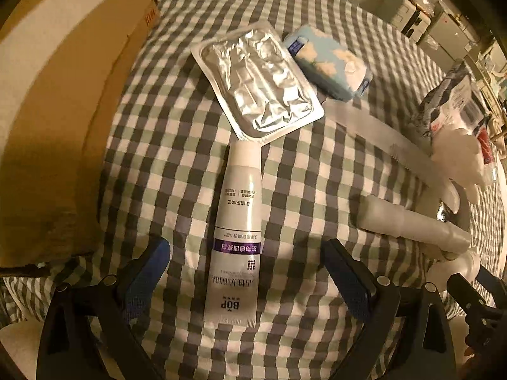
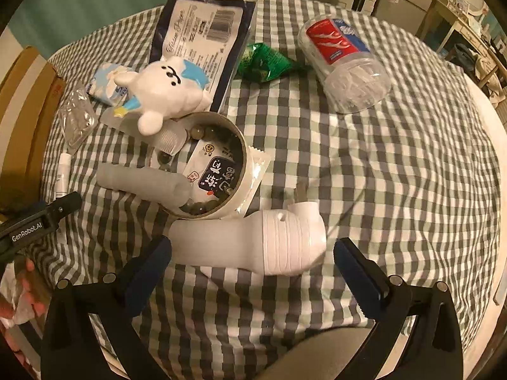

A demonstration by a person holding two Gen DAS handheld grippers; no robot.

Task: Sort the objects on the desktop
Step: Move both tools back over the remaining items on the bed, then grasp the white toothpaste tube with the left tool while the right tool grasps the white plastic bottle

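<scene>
Both claws point down at the checked tabletop (image 1: 317,6). I've got the left claw (image 1: 247,272) spread wide, straddling the BOP toothpaste tube (image 1: 236,231); pads clear of it, nothing gripped. The tube lies flat, cap end just touching the foil blister pack (image 1: 256,85) beyond it — lined up lengthwise between the pads so a squeeze should catch the body.

Right claw (image 2: 253,262) also fully open and empty, set either side of the white plastic bottle (image 2: 253,243) lying on its side. Bottle sits just in front of the round tin (image 2: 221,164) holding beads and a sachet; white plush toy (image 2: 164,91) beyond the tin, clear tub of floss picks (image 2: 345,63) well off to the tin's right.

My read: both picks are staged, nothing sorted yet. The cardboard box (image 1: 63,95) left of the tube is probably the drop.
</scene>
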